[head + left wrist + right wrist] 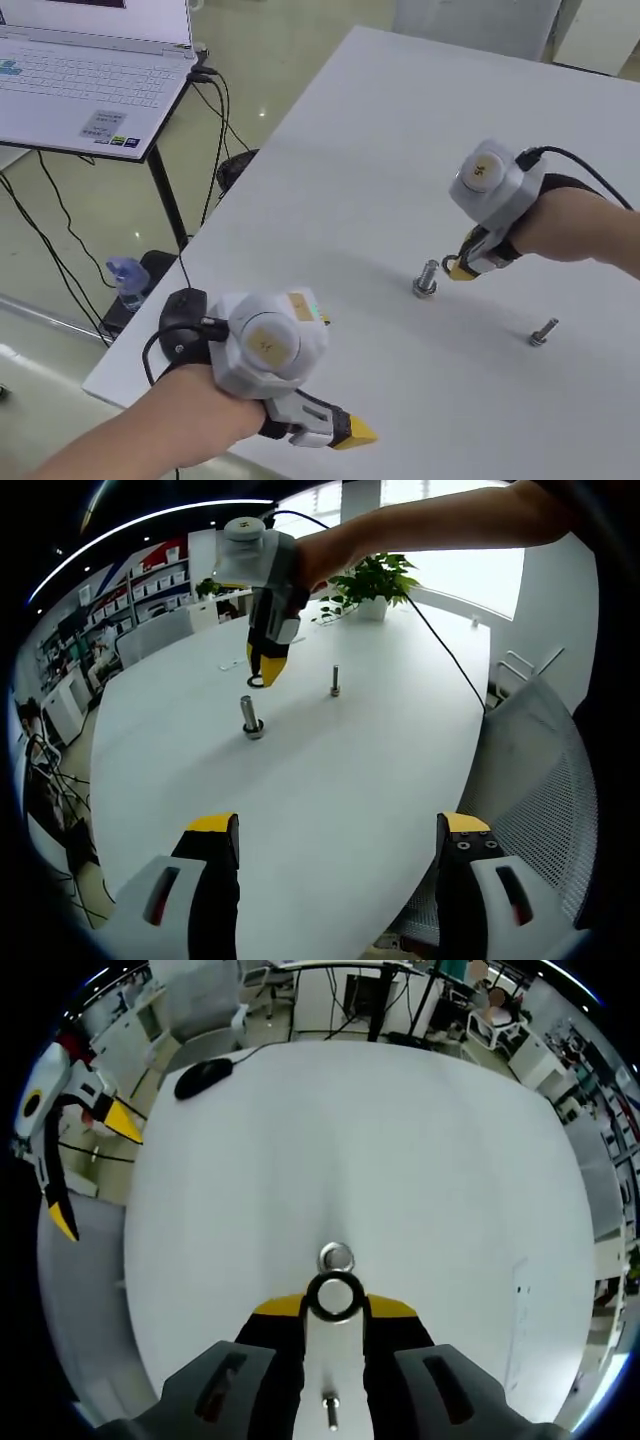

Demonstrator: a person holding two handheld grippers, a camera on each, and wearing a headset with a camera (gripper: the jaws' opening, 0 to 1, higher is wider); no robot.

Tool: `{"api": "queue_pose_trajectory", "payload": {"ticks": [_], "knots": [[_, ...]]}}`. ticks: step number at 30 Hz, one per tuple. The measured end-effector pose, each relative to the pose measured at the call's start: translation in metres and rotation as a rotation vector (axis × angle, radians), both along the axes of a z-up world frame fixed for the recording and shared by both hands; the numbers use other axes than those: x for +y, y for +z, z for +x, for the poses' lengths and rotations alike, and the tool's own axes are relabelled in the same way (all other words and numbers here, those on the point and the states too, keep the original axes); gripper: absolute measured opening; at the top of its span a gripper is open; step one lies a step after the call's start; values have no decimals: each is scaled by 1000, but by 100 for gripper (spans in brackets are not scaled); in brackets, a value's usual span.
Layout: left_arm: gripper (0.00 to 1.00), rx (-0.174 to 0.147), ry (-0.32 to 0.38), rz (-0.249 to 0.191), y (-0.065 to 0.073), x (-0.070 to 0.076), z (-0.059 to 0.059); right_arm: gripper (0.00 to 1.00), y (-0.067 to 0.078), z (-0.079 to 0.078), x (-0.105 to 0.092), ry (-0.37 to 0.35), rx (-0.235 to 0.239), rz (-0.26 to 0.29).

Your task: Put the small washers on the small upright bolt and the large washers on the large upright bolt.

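Note:
On the white table [340, 190] stands the large upright bolt [426, 279], with the small upright bolt [541, 333] to its right. My right gripper [458, 268] is shut on a large washer [335, 1297], held just above the large bolt [336, 1257] and apart from it. In the left gripper view the same washer [255, 682] hangs from the right gripper [264, 672], up and slightly right of the large bolt [250, 718]; the small bolt [335, 682] stands to the right. My left gripper [338, 830] is open, holding nothing, near the table's front edge [355, 432].
A laptop [90, 70] rests on a stand at the back left, with cables and a bottle [128, 280] on the floor below. A black mouse [183, 312] lies at the table's near-left corner. A potted plant [375, 580] stands at the far end, a mesh chair [545, 780] beside the table.

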State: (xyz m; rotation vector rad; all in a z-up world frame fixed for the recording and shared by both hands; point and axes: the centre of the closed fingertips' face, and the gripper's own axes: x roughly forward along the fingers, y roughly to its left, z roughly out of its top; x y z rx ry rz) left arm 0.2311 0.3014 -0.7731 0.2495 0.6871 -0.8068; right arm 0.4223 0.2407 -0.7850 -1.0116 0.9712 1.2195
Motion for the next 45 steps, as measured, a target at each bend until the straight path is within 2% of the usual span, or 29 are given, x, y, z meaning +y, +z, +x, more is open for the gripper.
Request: {"api": "queue_pose_trajectory", "payload": {"ticks": [4,17,22,38,45], "knots": [[80,1,0,0,0,0,1,21,-4,4,5,-2,3,-3],[80,9,9,-6,-4,3,0,21,-12,4,18,9,15,-13],[80,10,13,-9,-4,4,-1,21,-17,5,17,19,13,-35],[80,13,21,-17,-6,4,-3,21,-30,3,20,25,31,-56],[80,19,20,-11,-7,5,-4,21,-41,5,19,26,39,-71]]}}
